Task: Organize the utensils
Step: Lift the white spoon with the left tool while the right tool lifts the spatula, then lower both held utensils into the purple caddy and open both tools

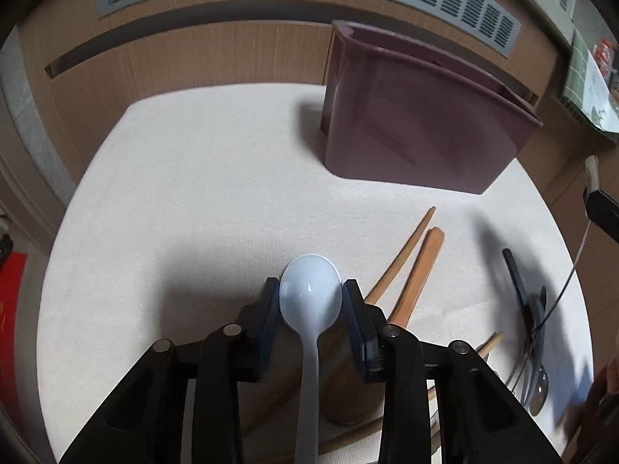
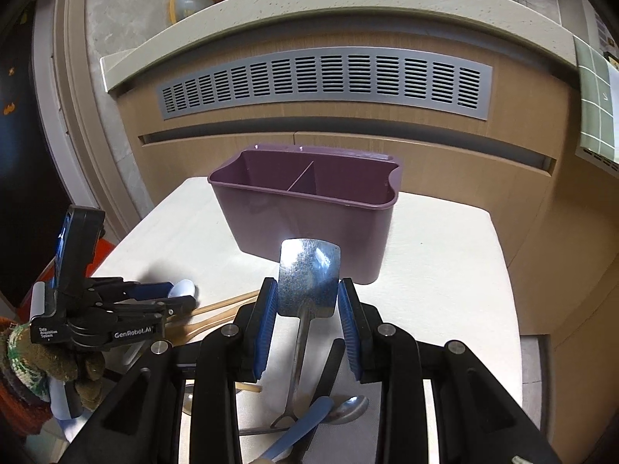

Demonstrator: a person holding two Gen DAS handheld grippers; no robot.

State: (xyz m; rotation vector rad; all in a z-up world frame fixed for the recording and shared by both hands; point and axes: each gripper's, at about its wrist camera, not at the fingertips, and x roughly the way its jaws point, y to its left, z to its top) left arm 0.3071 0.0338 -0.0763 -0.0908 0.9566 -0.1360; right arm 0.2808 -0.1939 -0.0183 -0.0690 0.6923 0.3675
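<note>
- Your left gripper [image 1: 310,295] has its jaws partly closed around the bowl of a white plastic spoon [image 1: 309,297]. Both blue pads touch the bowl's edges, so the spoon is pinched between them.
- The white spoon's handle runs back under the gripper toward the camera, and its bowl faces up.
- Your right gripper [image 2: 308,298] holds a metal spatula [image 2: 309,276]. The flat, speckled blade stands upright between the blue fingers [image 2: 267,309], and the handle hangs down toward the table.
- Whether the right pads press on the blade edges or sit just beside them, you cannot tell for sure; the spatula is lifted off the table.
- The purple utensil caddy [image 2: 305,224] stands upright on the cream tabletop [image 1: 193,193], beyond both grippers. A divider splits it into two compartments.
- Wooden utensils [image 1: 421,266] lie on the table just right of the left gripper, and a black utensil [image 1: 518,278] lies farther right.
- Under the right gripper lie a metal spoon [image 2: 348,410] and a blue handle [image 2: 301,429].
</note>
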